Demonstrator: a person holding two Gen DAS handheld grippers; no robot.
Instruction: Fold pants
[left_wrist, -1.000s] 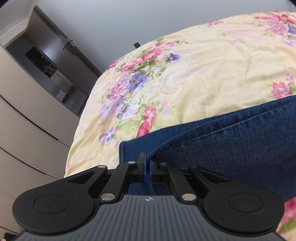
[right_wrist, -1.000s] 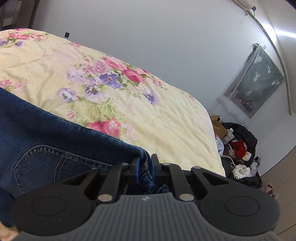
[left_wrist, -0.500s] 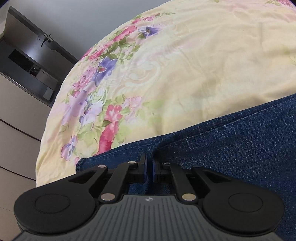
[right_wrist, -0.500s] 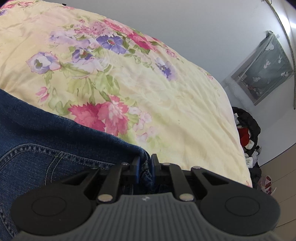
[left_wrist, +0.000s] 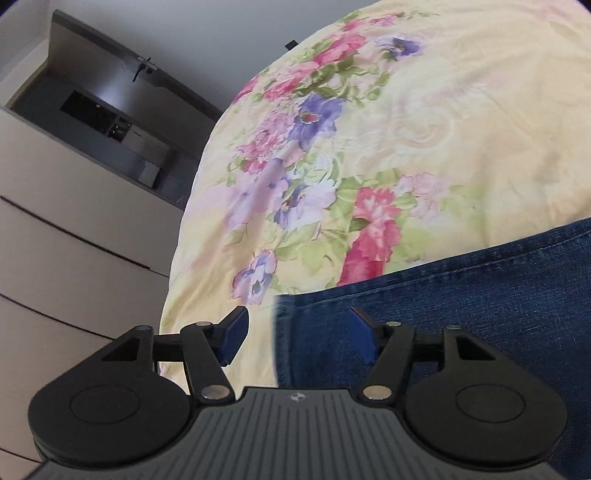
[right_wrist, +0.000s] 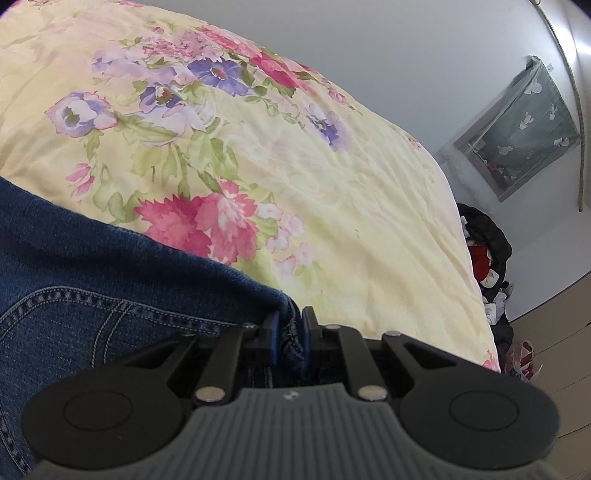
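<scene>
On the bed (left_wrist: 461, 122), the left gripper (left_wrist: 297, 334) is opening off the jeans (left_wrist: 480, 306) while the right gripper (right_wrist: 289, 334) pinches their edge, folding unfinished.

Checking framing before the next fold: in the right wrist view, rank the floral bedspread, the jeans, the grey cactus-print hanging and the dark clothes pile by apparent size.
1. Floral bedspread
2. Jeans, enlarged by nearness
3. Cactus-print hanging
4. Clothes pile, partly hidden by the bed, so its rank against the hanging is unsure

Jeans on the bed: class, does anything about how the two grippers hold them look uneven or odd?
Yes. The right gripper pinches the jeans at a bunched edge, while the left gripper is opening, its pads off the denim, on the floral bedspread.
</scene>
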